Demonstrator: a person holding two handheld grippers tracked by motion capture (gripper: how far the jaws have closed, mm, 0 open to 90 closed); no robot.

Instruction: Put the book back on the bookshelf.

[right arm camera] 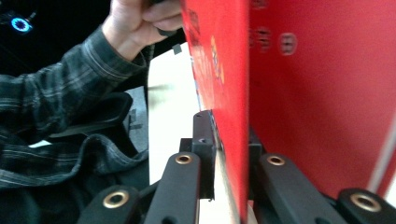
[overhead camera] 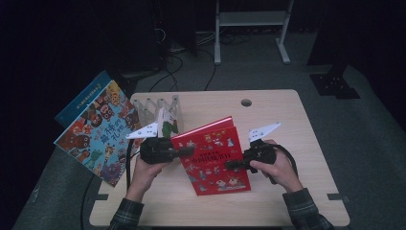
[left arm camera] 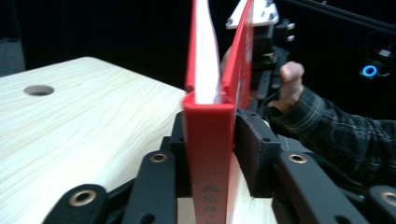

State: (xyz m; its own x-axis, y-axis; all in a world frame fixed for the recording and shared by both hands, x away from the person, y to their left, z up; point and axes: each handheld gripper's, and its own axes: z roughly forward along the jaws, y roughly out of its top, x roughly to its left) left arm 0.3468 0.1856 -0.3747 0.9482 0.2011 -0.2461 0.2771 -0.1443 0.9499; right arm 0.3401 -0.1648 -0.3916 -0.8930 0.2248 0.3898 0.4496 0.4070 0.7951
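While the red book (overhead camera: 213, 155) is clamped by both grippers, left (overhead camera: 187, 151) and right (overhead camera: 230, 165), a folding rack (overhead camera: 155, 112) stands behind, near the table's (overhead camera: 287, 115) far edge.

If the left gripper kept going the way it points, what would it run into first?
The red book: the left gripper already has its jaws closed on the spine edge. Beyond the book, probably the right gripper on the opposite edge.

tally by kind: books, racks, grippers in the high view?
Books: 3 – red book, blue book, small green-and-white book in the rack
Racks: 1 – wooden rack
Grippers: 2 – left gripper, right gripper
Total: 6
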